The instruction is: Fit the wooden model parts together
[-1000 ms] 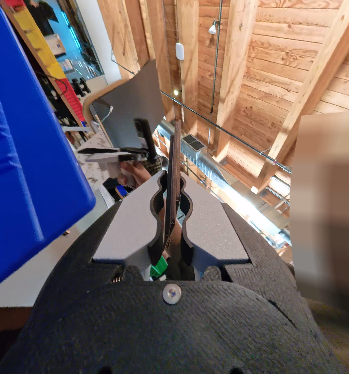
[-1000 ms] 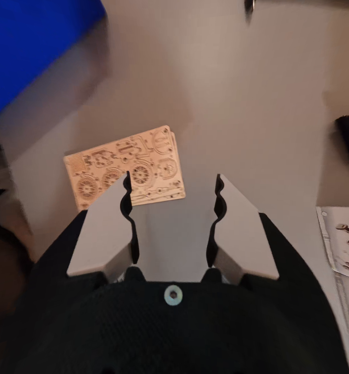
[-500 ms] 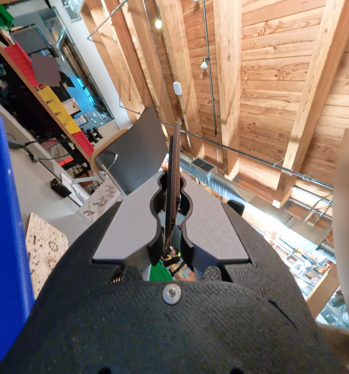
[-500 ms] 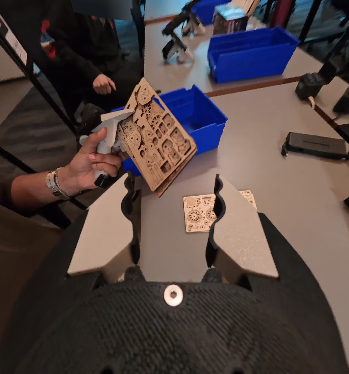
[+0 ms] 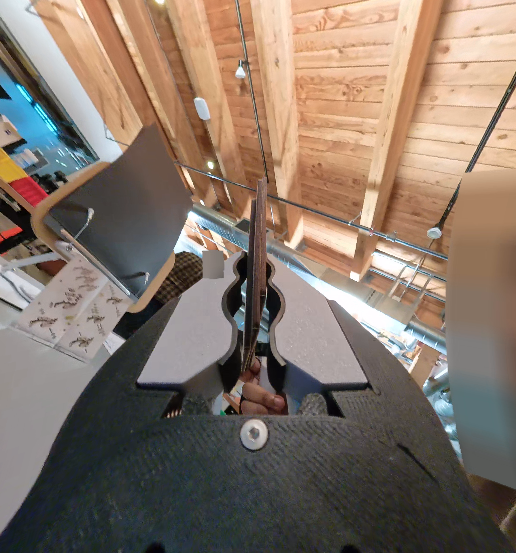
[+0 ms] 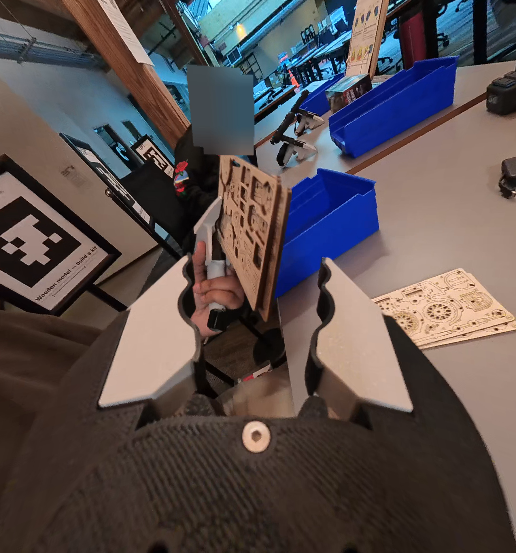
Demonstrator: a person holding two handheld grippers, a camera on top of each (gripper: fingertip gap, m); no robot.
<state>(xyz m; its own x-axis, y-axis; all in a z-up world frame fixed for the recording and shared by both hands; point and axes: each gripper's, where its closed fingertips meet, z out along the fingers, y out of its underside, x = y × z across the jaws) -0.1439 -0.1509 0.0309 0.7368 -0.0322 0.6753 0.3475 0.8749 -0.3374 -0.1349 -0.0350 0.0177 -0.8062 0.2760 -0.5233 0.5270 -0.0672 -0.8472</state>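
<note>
Two grippers, one stack of laser-cut sheets in the air, and no parts joined yet. Biggest thing first: the grey table (image 6: 430, 239), smooth and matte, carrying a glossy blue plastic bin (image 6: 328, 221) near its edge, open top toward us. Just beside the bin lie the pale flat sheets (image 6: 448, 308), a small overlapped pile of thin plywood, cut through with gears, spoked wheels and little tabs; they are parked there, I'd judge, as stock waiting their turn.

Up off the table, the held sheets (image 6: 250, 227) stand nearly on edge, tilted, darker tan with scorched brown rims, many openings where pieces have gone. The left gripper (image 5: 254, 269) has them pinched along one side, its jaws drawn in tight against the thin stack; from its own camera you see only the burnt edges (image 5: 258, 254) rising between the scalloped grey fingers (image 5: 190, 326). Holding them upright like that presents the cut face toward the other hand, probably so a part can be pushed out.

The right gripper (image 6: 255, 272) hangs in front of that face, jaws spread wide, nothing between them, fingertips level with the stack's lower corner but apart from it. The fingers are grainy grey, with wavy black inner pads.

How many sheets are in the pinch? At least two, though the edge-on view makes it hard to count.
</note>
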